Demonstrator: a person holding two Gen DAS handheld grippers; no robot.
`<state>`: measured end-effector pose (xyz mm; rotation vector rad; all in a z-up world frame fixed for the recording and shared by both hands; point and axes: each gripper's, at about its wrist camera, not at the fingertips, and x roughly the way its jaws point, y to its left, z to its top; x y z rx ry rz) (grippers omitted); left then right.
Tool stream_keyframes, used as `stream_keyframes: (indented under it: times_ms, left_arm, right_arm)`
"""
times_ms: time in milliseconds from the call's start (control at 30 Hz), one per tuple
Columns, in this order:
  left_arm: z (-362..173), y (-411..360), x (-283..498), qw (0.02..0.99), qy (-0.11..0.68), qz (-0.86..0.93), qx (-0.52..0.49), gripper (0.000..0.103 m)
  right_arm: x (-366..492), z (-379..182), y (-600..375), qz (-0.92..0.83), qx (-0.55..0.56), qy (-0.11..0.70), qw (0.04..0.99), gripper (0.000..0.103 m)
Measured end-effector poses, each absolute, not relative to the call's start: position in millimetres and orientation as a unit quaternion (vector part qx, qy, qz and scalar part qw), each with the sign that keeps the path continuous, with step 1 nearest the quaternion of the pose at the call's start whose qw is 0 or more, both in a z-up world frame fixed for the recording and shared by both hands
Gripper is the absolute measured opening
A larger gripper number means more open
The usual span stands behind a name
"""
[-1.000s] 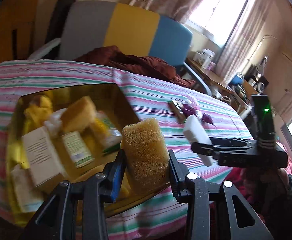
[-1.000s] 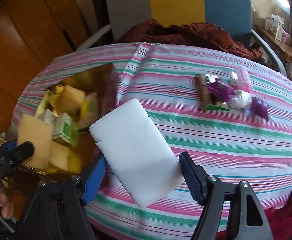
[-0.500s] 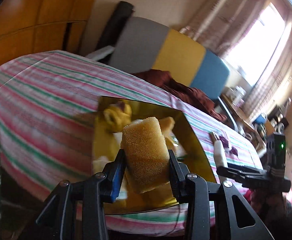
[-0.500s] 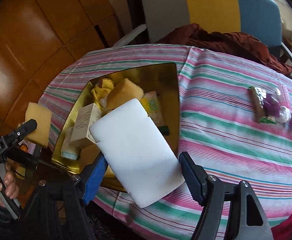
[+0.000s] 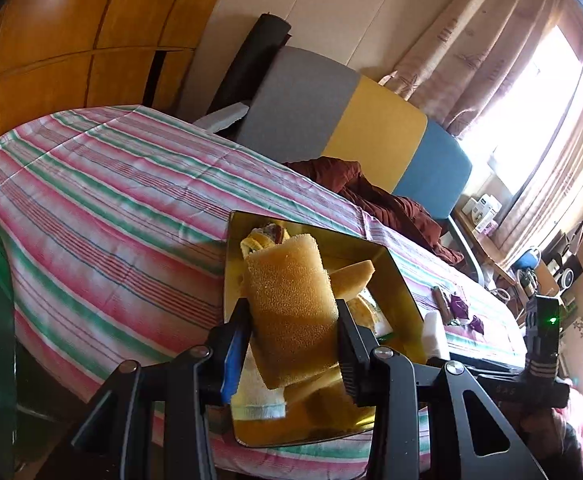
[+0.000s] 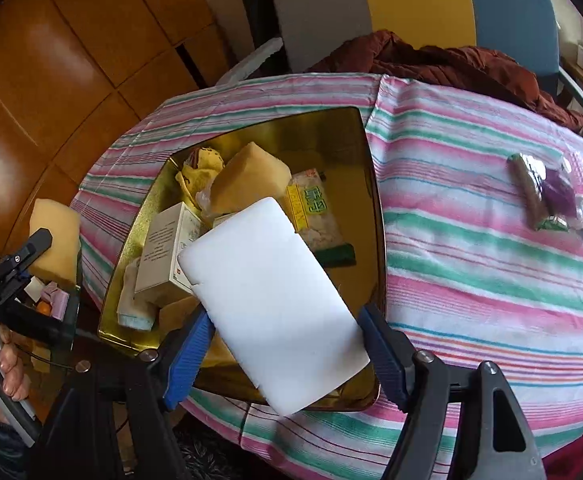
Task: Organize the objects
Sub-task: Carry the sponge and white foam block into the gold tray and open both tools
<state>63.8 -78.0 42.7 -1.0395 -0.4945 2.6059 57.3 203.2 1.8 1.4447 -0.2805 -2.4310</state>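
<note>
A gold tray (image 6: 371, 184) sits on the striped tablecloth and holds a yellow sponge (image 6: 251, 176), a white carton (image 6: 167, 252), a green-printed packet (image 6: 311, 208) and cloths. My right gripper (image 6: 287, 344) is shut on a white foam block (image 6: 267, 300), tilted above the tray's near part. My left gripper (image 5: 291, 344) is shut on a coarse yellow sponge (image 5: 291, 312). In the right wrist view that sponge (image 6: 55, 236) hangs just off the table's left edge, beside the tray. The left wrist view shows the tray (image 5: 403, 280) behind the sponge and the white block (image 5: 435, 332) at right.
Several wrapped sweets and a purple wrapper (image 6: 555, 196) lie on the cloth at right. A grey, yellow and blue chair (image 6: 411, 8) with a brown garment (image 6: 451, 60) stands behind the table. Wooden panels (image 6: 51, 60) close the left side. Small items (image 6: 51, 304) lie below the left gripper.
The left gripper swung left from over the tray to beyond the table's left edge, still holding its sponge. The right gripper carried the white block left, over the tray's near part.
</note>
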Motion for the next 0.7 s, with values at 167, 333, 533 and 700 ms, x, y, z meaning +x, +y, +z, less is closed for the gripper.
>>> stream_keyframes:
  times_ms: [167, 333, 533, 700]
  left_arm:
    - [43.9, -69.6, 55.1, 0.154, -0.166, 0.904, -0.361, 0.04]
    - [40.2, -63.3, 50.9, 0.156, -0.16, 0.902, -0.37, 0.04]
    - [36.1, -54.1, 45.5, 0.159, -0.154, 0.899, -0.379, 0.04]
    - [36.8, -41.0, 38.2, 0.17, -0.145, 0.897, -0.382, 0.04]
  right_arm:
    - [55.0, -5.1, 204.1, -0.84, 0.509, -0.11, 0.15, 0.076]
    - [51.6, -12.3, 203.6, -0.835, 0.517, -0.111, 0.15, 0.079]
    - [49.8, -14.9, 203.3, -0.833, 0.518, -0.113, 0.155, 0.082]
    - [52.2, -12.9, 198.9, -0.835, 0.514, -0.104, 0.164, 0.087]
